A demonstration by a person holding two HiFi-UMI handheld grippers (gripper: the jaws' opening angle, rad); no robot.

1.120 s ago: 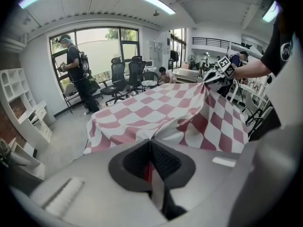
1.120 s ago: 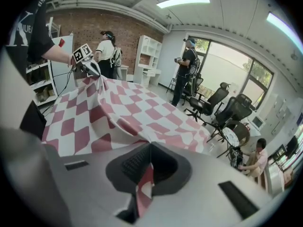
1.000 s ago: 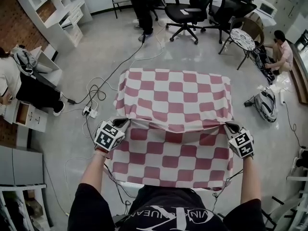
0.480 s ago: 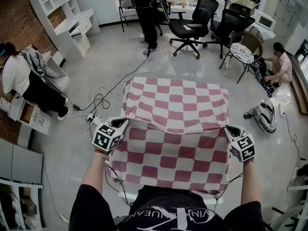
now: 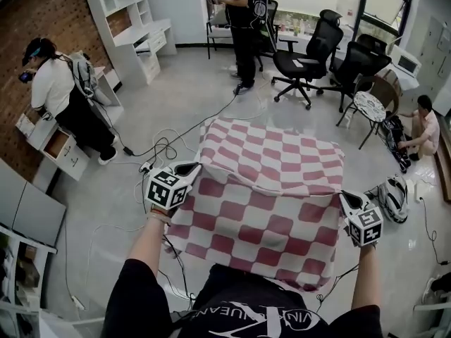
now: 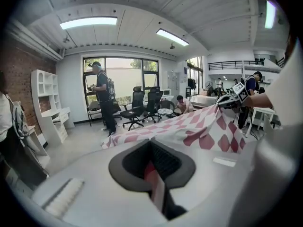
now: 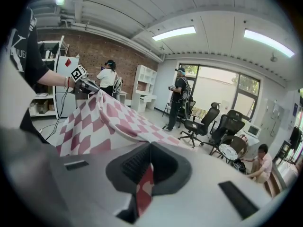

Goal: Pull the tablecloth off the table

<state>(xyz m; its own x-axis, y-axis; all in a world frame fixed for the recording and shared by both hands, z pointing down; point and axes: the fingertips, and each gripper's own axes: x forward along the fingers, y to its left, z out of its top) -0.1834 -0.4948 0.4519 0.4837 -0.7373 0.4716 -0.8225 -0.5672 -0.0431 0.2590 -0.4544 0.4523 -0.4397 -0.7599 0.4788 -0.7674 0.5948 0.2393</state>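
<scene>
A: Tablecloth near edge rides higher than before. Jaws?
B: Left gripper, right gripper both clamped on it; far half still drapes table. Mid-pull, imo; next: haul back evenly, both sides.

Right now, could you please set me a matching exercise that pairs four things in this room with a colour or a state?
Things:
1. tablecloth
2. left gripper
3. office chair
4. shelf unit

Colour or state:
a. black, on wheels
b. jaws shut on a cloth edge
c. white, standing by the brick wall
d. red and white checks

Pairs: 1-d, 2-b, 3-a, 4-c.
</scene>
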